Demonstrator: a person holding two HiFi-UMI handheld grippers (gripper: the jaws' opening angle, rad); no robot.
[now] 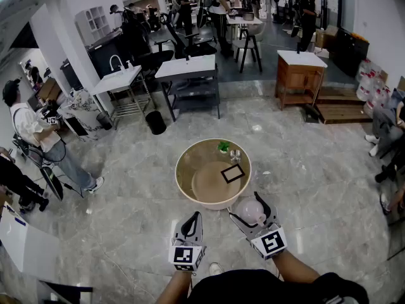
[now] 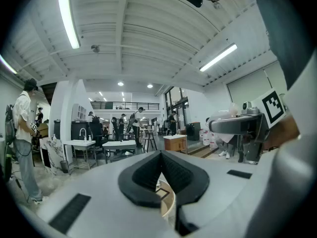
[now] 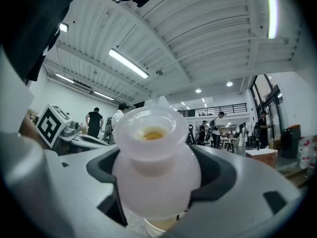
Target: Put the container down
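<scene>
Now R claw (image 1: 252,209) clamps translucent white, bulb-shaped container (image 3: 156,167) w/ narrower neck; L claw (image 1: 192,219) closed, empty.

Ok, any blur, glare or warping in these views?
Head view: sharp, evenly lit, fisheye-bent edges. Left gripper view: background sharp, left gripper slightly soft up close. Right gripper view: the held container is blurred; a ceiling strip light glares top right.

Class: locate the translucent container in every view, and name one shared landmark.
Head view: container lower centre-right, in the right claw.
Left gripper view: pale shape at right, probably it.
Right gripper view: centre, between the jaws.
Shared landmark: white-topped wooden cabinet.
</scene>
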